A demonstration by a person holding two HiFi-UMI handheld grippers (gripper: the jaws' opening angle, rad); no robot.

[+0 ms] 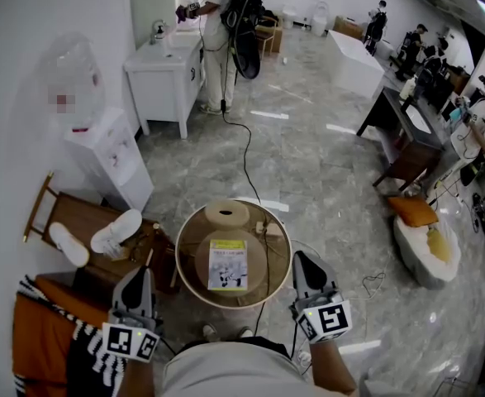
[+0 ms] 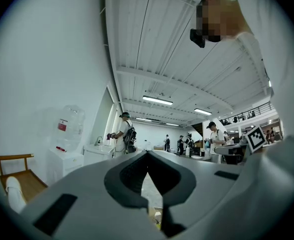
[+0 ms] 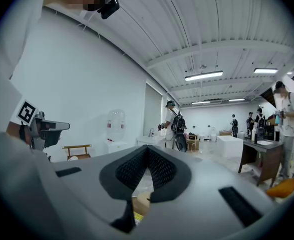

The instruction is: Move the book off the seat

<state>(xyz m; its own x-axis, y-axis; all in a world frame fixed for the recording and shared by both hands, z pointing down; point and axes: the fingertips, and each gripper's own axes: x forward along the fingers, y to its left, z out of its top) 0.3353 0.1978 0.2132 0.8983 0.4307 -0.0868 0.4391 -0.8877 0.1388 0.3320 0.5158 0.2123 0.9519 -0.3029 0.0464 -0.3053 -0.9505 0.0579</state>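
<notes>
The book [image 1: 227, 265] lies flat on the round seat [image 1: 182, 259], near the middle and a little toward the person, cover up. On the far part of the same seat sits a pale round thing [image 1: 226, 213]; it may be a roll or a small wooden block, I can't tell from here. A black cable [image 1: 246, 151] runs across the marble floor and seems to pass over the seat just right of the book.

The person stands right at the seat's near edge with a gripper in each hand, both pointing level and away from the body. The left gripper [image 1: 135, 275] is off to the left of the seat, over the edge of a wooden chair [image 1: 77, 217] with two white shoes [image 1: 116, 231] on it. Its jaws are pressed together with nothing between them, as its own view [image 2: 148, 153] shows. The right gripper [image 1: 301, 260] hangs just beside the seat's right rim, apart from the book, and its jaws are likewise closed and empty [image 3: 148, 148].

Against the left wall stand a water dispenser [image 1: 110, 160] and a white washstand [image 1: 166, 73], where another person [image 1: 220, 40] is busy.
</notes>
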